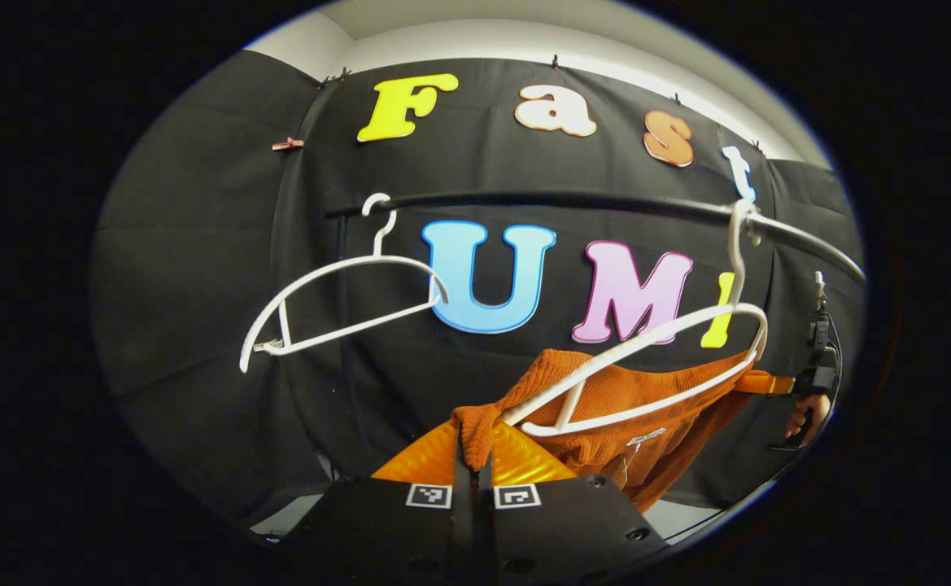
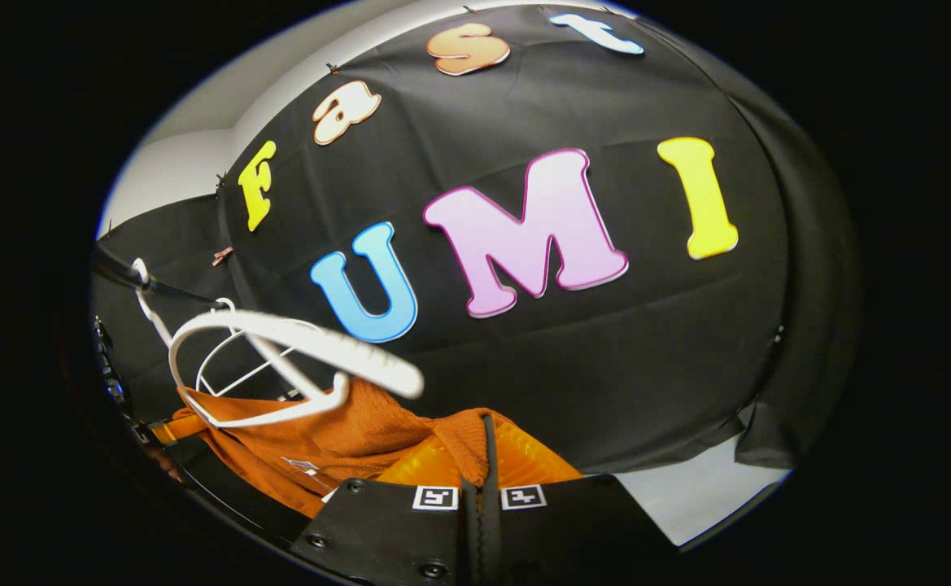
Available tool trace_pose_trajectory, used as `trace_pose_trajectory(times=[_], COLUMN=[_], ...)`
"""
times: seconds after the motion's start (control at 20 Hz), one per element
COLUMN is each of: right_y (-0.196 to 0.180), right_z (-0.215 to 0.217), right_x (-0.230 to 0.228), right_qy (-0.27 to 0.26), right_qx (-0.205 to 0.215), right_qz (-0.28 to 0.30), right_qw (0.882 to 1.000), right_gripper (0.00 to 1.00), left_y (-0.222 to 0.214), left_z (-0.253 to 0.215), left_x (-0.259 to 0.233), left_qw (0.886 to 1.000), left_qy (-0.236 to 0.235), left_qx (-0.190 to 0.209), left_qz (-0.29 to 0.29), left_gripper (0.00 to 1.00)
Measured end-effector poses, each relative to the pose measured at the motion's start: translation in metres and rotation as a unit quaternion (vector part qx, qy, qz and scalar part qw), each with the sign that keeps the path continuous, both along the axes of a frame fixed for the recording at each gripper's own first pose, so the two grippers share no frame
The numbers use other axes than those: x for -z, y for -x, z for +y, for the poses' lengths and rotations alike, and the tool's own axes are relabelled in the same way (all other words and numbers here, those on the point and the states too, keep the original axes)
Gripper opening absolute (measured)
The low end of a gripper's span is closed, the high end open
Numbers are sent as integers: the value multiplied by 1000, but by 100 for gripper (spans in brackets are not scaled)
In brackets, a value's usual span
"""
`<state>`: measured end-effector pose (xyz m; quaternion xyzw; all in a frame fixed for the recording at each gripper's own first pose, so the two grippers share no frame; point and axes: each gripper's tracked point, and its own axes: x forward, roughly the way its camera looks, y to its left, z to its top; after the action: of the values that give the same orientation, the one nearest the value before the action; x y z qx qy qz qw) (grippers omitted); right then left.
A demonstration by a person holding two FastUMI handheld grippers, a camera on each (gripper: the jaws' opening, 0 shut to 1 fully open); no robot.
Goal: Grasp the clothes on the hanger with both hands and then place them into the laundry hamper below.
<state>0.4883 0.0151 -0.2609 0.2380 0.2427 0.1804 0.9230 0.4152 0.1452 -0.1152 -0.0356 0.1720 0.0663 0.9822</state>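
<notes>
Left gripper (image 1: 475, 456) and right gripper (image 2: 479, 456) each pinch the orange sweater (image 1: 646, 407) (shoulders); pull evenly down off the white hanger (image 1: 646, 358).

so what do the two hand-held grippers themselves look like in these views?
In the left gripper view, the left hand-held gripper has a flat black body with round screw holes and two square black-and-white fiducial markers beside its central slot. The right hand-held gripper, in its own view, looks the same: black body, screws, paired markers. It also appears far off in the left gripper view, dark, with a thin black cable.
</notes>
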Motion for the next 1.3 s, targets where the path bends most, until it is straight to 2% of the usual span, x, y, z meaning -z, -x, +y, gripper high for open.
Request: trace_pose_trajectory(times=[0.15, 0.3, 0.45, 0.6, 0.75, 0.95, 1.0, 1.05, 1.1, 1.15, 1.2, 1.3], right_y=[34, 72, 106, 134, 153, 170, 174, 177, 180, 181, 179, 179], right_z=[42, 77, 103, 127, 146, 151, 152, 153, 154, 154, 154, 153], right_x=[-6, -11, 2, -5, -28, -53, -51, -43, -30, -16, -2, 23], right_qy=[-68, -112, -140, -166, -171, -168, -161, -152, -144, -138, -127, -95], right_qx=[-49, -100, -125, -150, -182, -195, -198, -200, -201, -198, -194, -197], right_qz=[-8, -17, 13, 24, 6, -16, -18, -14, -2, 10, 19, 29], right_qw=[996, 988, 982, 974, 968, 966, 967, 968, 969, 971, 972, 975], right_gripper=[4, 5, 5, 5, 5, 5, 5, 9, 5, 5, 9, 5], left_y=[13, 24, 39, 45, 50, 52, 52, 55, 57, 59, 60, 58], left_z=[5, -3, -29, -67, -111, -153, -157, -161, -164, -167, -170, -174], left_x=[30, 60, 84, 86, 62, 35, 39, 48, 59, 72, 84, 110], left_qw=[1000, 999, 997, 994, 989, 979, 978, 977, 977, 976, 976, 974], left_qy=[11, 19, 38, 61, 71, 76, 75, 76, 80, 85, 89, 98], left_qx=[-5, 2, 27, 70, 126, 190, 196, 198, 198, 198, 197, 195], left_qz=[24, 49, 60, 51, 28, -5, -4, 4, 15, 27, 39, 63], left_gripper=[5, 5, 5, 5, 5, 5, 5, 5, 4, 5, 5, 4])
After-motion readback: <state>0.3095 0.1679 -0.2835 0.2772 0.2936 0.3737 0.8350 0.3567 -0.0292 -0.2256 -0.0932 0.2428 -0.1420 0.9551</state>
